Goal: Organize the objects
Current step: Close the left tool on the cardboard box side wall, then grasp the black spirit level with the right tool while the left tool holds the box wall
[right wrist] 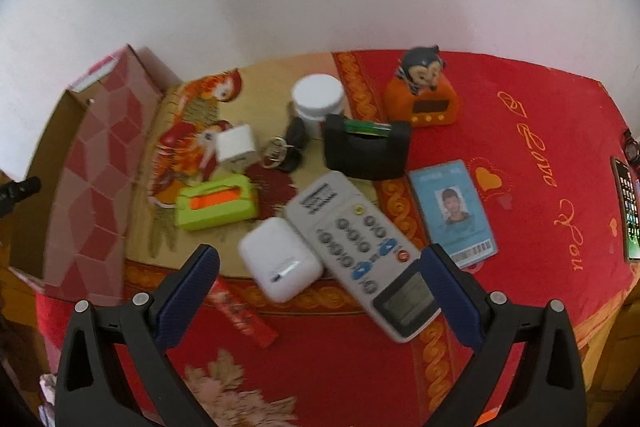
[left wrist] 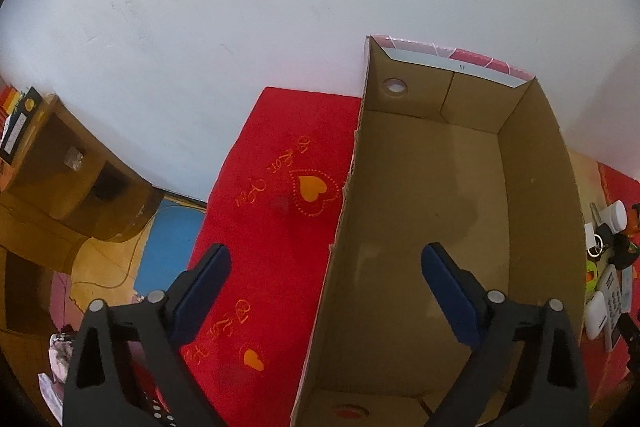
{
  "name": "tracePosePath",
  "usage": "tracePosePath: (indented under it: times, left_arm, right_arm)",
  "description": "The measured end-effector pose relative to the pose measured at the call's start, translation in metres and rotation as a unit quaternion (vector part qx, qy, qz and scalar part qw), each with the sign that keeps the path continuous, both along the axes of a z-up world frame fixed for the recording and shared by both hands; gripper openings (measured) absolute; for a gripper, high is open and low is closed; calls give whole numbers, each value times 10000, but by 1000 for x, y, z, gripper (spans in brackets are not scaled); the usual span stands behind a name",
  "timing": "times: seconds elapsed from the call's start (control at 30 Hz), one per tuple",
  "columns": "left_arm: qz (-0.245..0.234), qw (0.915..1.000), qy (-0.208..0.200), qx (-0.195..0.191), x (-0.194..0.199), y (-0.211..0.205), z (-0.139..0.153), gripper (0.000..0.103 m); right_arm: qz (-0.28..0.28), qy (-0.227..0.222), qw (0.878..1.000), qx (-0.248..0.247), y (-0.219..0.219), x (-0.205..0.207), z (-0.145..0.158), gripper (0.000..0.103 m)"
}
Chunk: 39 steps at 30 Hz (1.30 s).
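- On the left wrist view, the left gripper (left wrist: 326, 267) points down with its blue-padded jaws spread wide and nothing between them; one finger hangs over a red cloth with orange hearts (left wrist: 272, 195), the other over the inside of an open brown cardboard box (left wrist: 536, 163), which looks bare within.
- On the right wrist view, the right gripper (right wrist: 320, 267) is released too, gripping nothing, above a white rounded earbud case (right wrist: 280, 269) and a grey remote control with a small screen (right wrist: 360, 247), which lie touching.
- Beyond them sit a lime-green pouch (right wrist: 216, 207), a white charger cube (right wrist: 236, 147), a black pouch (right wrist: 366, 151), a white-lidded jar (right wrist: 318, 97), an orange cartoon clock (right wrist: 422, 93) and a blue ID card (right wrist: 454, 211).
- Left of these stands the box's pink patterned outer wall (right wrist: 96, 179).
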<state>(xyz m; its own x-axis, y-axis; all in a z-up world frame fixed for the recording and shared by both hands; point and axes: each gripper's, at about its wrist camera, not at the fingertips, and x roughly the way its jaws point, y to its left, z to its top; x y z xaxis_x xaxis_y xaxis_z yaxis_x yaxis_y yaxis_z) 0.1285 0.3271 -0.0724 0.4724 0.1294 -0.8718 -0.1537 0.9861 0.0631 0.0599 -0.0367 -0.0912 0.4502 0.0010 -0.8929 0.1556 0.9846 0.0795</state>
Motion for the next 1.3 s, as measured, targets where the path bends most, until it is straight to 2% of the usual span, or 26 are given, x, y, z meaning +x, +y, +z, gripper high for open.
tracePosePath:
  times: [0.17,0.27,0.33,0.43,0.47,0.67,0.73,0.93,1.3]
  left_arm:
    - [-266,9995,129,99,5,-5,-9,84]
    - [-372,9990,246,36,8,-6,-15,70]
    - [-446,9985,309,-117,9,-4,-17,57]
    - [-637,9968,430,-241,10,-9,-20,46]
    - [-708,9962,466,-213,11,-10,-21,45]
    - [-584,9958,692,-116,21,-8,-29,42]
    - [-621,9952,748,-147,18,-6,-30,22]
    - [-653,9952,729,-47,15,-13,-31,9]
    - [-482,9958,760,178,16,-16,-38,6]
  right_arm:
    - [-68,91,9999,67,-7,1,-4,103]
    - [-54,182,9998,31,-3,1,-6,103]
    - [29,176,9998,70,1,2,-5,103]
    - [158,138,9997,118,7,3,-1,103]
    - [68,-258,9995,143,8,3,0,103]
    - [172,-276,9994,-68,11,8,4,103]
    - [246,-267,9993,-100,9,11,4,103]
    - [543,-215,9983,-21,1,28,2,103]
    - [821,-68,9964,-217,-35,75,-15,98]
